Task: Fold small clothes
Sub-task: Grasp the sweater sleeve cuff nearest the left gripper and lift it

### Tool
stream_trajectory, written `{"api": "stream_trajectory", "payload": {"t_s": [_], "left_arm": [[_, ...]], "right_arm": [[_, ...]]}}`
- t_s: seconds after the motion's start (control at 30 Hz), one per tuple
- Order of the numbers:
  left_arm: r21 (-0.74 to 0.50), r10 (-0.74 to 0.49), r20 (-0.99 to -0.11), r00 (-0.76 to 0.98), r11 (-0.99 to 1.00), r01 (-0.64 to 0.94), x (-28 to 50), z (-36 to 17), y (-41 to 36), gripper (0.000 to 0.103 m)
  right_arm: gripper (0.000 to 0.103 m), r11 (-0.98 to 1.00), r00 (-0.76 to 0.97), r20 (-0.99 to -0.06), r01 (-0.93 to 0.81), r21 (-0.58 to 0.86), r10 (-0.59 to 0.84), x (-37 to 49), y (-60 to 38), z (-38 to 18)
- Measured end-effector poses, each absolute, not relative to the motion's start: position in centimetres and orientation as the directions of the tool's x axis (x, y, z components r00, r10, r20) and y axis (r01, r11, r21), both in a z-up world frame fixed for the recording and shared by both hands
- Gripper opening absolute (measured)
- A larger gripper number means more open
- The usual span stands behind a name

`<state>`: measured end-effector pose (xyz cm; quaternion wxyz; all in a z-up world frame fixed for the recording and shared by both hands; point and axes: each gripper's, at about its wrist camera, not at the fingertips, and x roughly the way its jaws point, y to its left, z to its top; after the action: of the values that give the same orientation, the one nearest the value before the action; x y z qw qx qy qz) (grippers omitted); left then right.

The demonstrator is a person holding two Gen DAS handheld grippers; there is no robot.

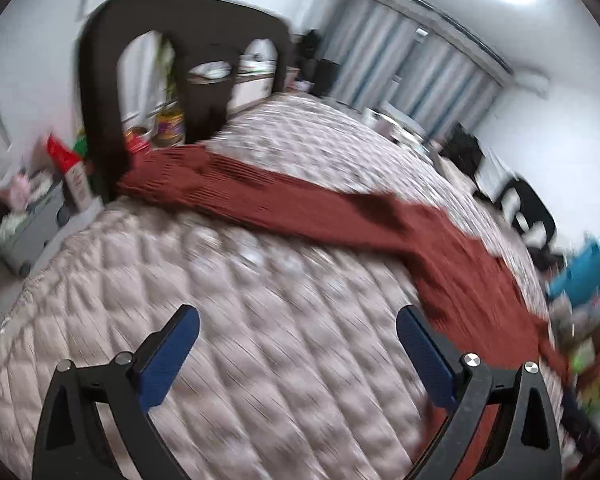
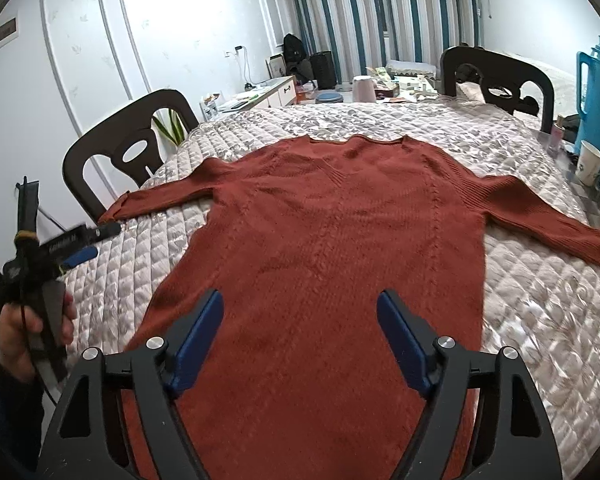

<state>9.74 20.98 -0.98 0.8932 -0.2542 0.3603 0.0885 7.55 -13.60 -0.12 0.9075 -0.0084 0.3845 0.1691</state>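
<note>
Sweater (image 2: pixel 332 232), rust knit: lying flat, sleeves spread, on quilted counter (image 2: pixel 540 312). Judging soft, light, stretchy, non-slippery; best pinching at sleeve cuff or hem corner. Right tongs (image 2: pixel 300 320) hovering over sweater's lower body, jaws wide, gripping nothing, angling downward. Left tongs (image 1: pixel 298 332) beside sweater's left sleeve, over bare quilt, jaws wide, empty. Hand (image 2: pixel 20 336) gripping left handle.
</note>
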Motion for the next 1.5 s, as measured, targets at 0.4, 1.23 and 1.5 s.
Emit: {"api": "stream_trajectory", "payload": {"t_s": [0.4, 1.23, 1.5], "left_arm": [[-0.449, 0.079, -0.667, 0.741, 0.751, -0.485, 12.7, -3.3, 28.8, 0.083], [-0.341, 0.180, -0.625, 0.760, 0.813, -0.473, 15.4, 0.3, 28.2, 0.014], [-0.264, 0.007, -0.532, 0.847, 0.949, -0.174, 19.1, 5.7, 17.3, 0.014]], "right_arm": [[0.079, 0.933, 0.613, -0.717, -0.327, 0.153, 0.332, 10.2, -12.5, -1.2], [0.079, 0.934, 0.598, -0.723, -0.293, 0.205, 0.347, 11.3, -14.2, -2.3], [0.079, 0.937, 0.626, -0.699, -0.268, 0.224, 0.346, 10.4, -16.2, -1.5]]}}
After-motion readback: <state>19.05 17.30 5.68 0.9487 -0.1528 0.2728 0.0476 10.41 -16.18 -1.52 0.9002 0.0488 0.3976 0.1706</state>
